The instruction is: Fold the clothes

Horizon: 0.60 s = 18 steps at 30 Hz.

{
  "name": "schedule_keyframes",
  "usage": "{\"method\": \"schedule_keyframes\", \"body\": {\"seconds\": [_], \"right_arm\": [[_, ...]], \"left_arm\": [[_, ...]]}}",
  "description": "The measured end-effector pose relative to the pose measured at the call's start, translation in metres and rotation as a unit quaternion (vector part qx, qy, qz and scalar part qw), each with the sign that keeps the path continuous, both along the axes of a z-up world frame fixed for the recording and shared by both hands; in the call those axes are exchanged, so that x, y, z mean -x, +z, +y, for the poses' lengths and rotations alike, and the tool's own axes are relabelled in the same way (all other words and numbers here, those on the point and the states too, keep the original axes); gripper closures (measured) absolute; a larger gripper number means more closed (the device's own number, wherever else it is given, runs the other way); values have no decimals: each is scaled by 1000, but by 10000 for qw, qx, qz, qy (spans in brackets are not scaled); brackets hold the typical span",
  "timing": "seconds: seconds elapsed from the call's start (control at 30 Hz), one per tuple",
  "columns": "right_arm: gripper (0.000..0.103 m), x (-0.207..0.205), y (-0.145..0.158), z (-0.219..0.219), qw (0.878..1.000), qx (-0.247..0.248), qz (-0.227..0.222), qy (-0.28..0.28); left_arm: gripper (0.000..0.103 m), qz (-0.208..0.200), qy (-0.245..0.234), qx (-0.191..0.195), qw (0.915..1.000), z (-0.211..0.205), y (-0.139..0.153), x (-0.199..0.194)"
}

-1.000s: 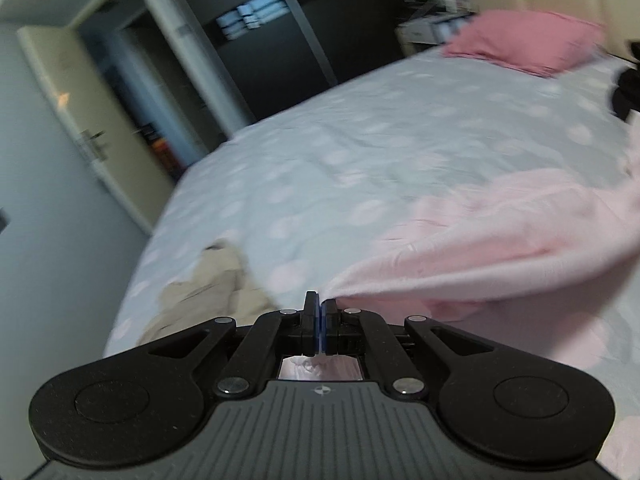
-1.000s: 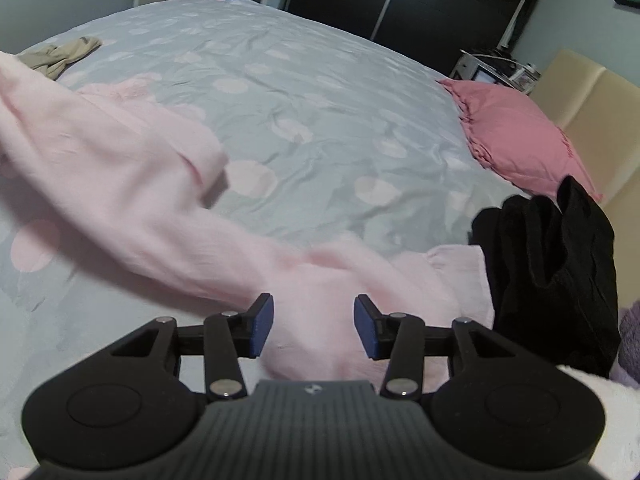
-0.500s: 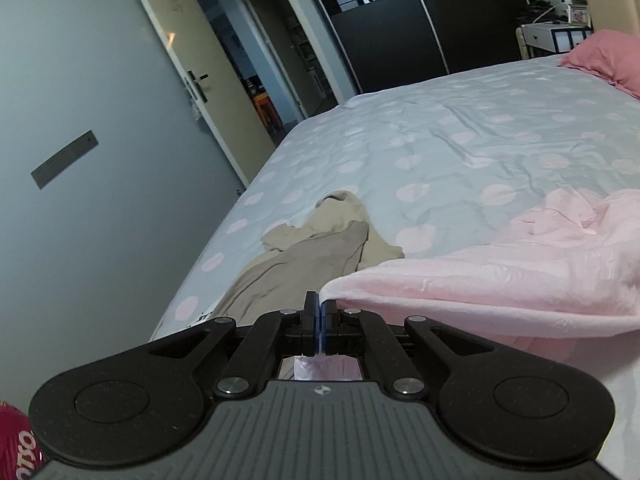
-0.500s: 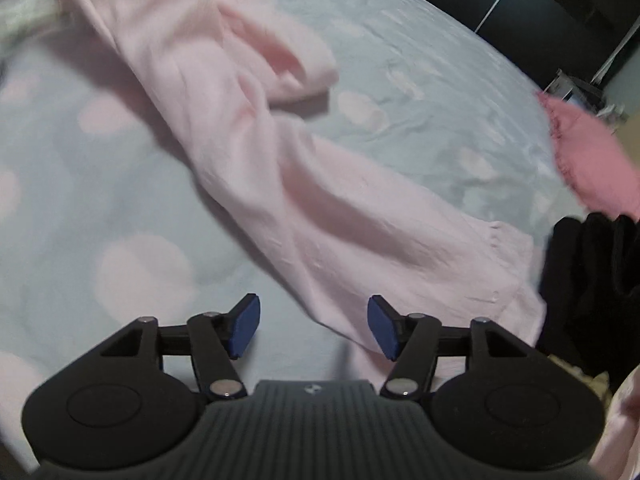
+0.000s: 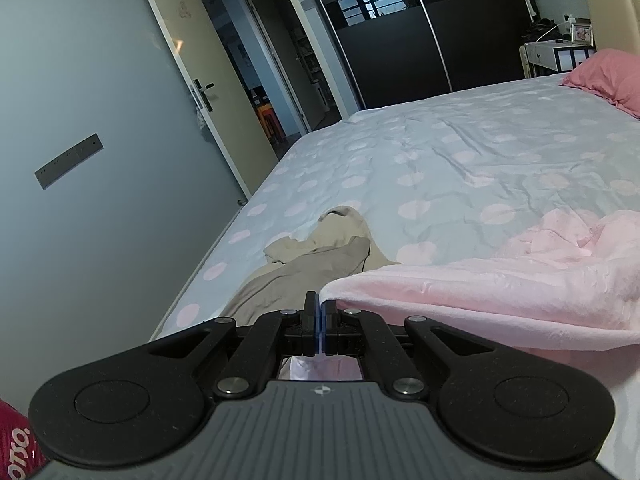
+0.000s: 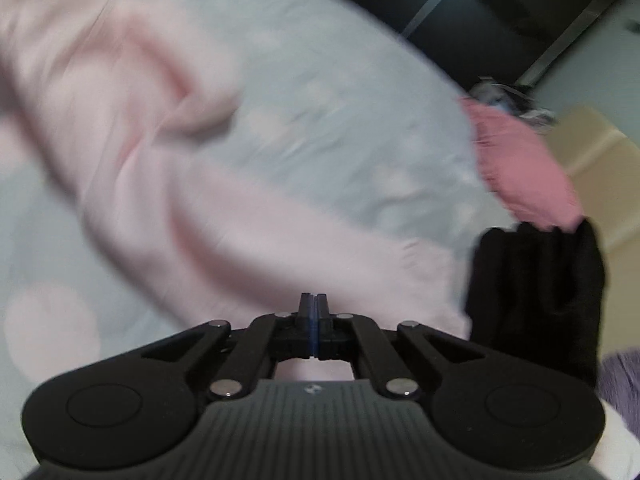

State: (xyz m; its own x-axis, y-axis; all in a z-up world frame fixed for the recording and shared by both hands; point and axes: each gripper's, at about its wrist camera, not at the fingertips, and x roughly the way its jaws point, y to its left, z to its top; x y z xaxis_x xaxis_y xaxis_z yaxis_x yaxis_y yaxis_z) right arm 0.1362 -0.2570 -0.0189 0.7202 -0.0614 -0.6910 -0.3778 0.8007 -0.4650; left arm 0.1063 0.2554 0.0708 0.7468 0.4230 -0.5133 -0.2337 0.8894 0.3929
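A pale pink garment lies stretched across the polka-dot bed. My left gripper is shut on one corner of it and holds that edge lifted. In the right wrist view the same pink garment runs from the upper left down to my right gripper, whose jaws are shut at the garment's near edge; the view is blurred and pink cloth shows under the jaws.
A beige garment lies crumpled by the bed's left edge. A black garment sits at the right, a purple one beside it. A pink pillow lies near the headboard. An open door stands left.
My right gripper went from wide open to shut at the pink garment's near edge, and its view now blurs from motion. My left gripper kept its hold and swung left.
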Motion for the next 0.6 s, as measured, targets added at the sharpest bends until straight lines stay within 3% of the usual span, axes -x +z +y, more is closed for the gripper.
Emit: {"method": "schedule_keyframes", "body": {"seconds": [0.17, 0.27, 0.33, 0.43, 0.47, 0.5, 0.53, 0.6], "right_arm": [[103, 19, 65, -18, 9929, -650, -904, -428], [103, 27, 82, -26, 9907, -1043, -847, -236], [98, 27, 78, -30, 9892, -1364, -538, 46], [95, 26, 53, -23, 9930, -1151, -140, 207], [89, 25, 44, -20, 9941, -1037, 20, 309], [71, 25, 34, -17, 9948, -920, 177, 411], [62, 25, 23, -14, 9951, -778, 296, 527], [62, 26, 4, -10, 9946, -551, 496, 721]], "left_arm": [[103, 10, -23, 25, 10000, 4, -2, 7], [103, 39, -23, 12, 10000, 5, -4, 9], [103, 70, -11, 1, 10000, 5, -6, 9], [103, 108, -1, -6, 9999, 5, -8, 10], [103, 114, -3, -1, 9999, 4, -9, 10], [103, 118, -5, 1, 9999, 4, -9, 11], [103, 121, -5, 1, 9999, 4, -9, 10], [103, 127, -1, 0, 9999, 4, -9, 10]]}}
